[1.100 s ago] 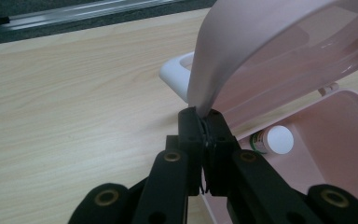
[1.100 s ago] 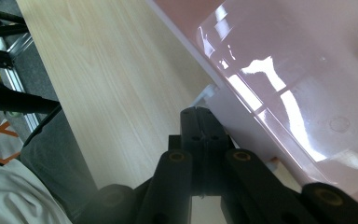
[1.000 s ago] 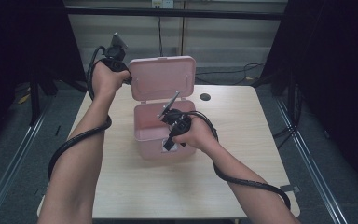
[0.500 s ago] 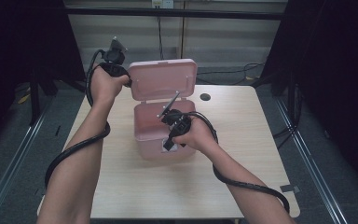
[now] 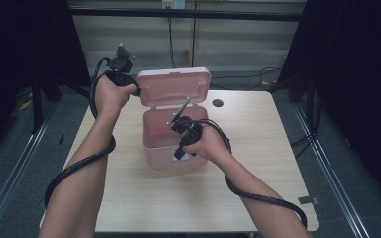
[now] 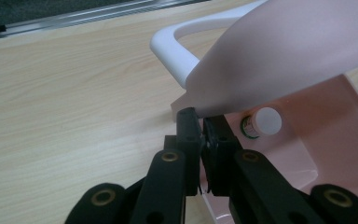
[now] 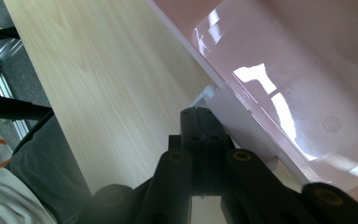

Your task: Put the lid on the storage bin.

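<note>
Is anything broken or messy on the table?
Nothing looks broken or spilled. The pink box sits square on the table with its lid tipped up, and the left claw pinches the lid's edge. A small white-capped bottle lies inside the box.

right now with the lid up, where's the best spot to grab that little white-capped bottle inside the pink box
Probably by its white cap, coming straight down through the open top. In the left gripper view the bottle sits low against the wall of the pink box, so those walls likely block a sideways approach. The raised lid leans over the back, so enter from the front edge. How the bottle is posed below the cap is hidden.
</note>
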